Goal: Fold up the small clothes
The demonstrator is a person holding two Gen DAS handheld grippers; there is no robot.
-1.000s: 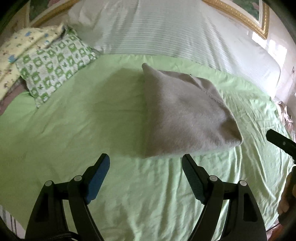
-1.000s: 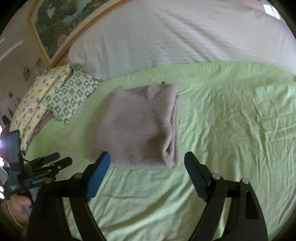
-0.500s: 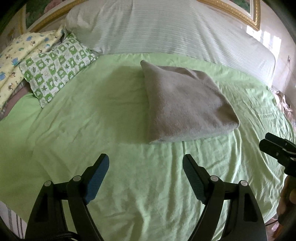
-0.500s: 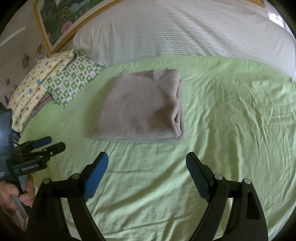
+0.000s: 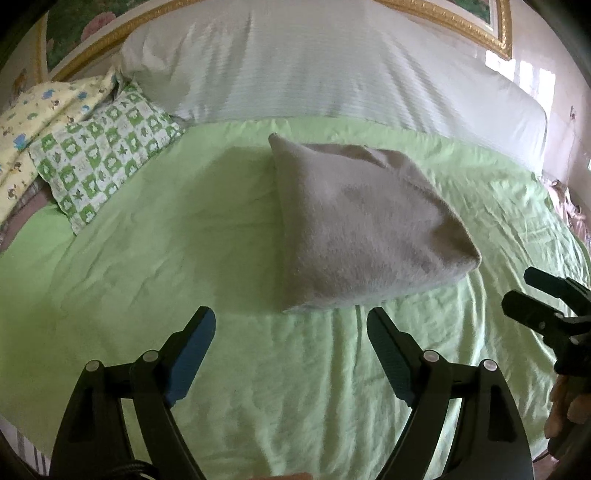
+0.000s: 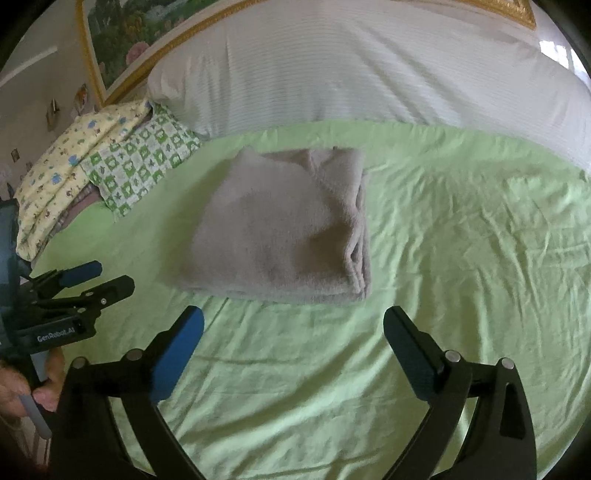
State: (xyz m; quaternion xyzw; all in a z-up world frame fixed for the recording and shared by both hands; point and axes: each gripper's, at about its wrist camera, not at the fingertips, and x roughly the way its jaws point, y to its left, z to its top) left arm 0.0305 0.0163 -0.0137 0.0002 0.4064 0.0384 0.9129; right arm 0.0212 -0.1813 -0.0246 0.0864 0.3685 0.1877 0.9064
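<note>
A grey fleece garment (image 5: 365,229) lies folded into a thick rectangle on the light green sheet (image 5: 155,251); it also shows in the right wrist view (image 6: 284,229), with its layered edges on the right side. My left gripper (image 5: 291,325) is open and empty, just short of the garment's near edge. My right gripper (image 6: 293,325) is open and empty, also just in front of the garment. Each gripper shows at the edge of the other's view: the right one (image 5: 543,306) and the left one (image 6: 81,288).
A green-and-white patterned pillow (image 5: 99,162) and a yellow printed pillow (image 5: 33,122) lie at the left. A large white striped bolster (image 5: 332,70) runs along the head of the bed below a gold picture frame (image 5: 443,22).
Both grippers have drawn back from the folded garment and risen slightly over the second. The garment lies still. Both grippers stay open.
</note>
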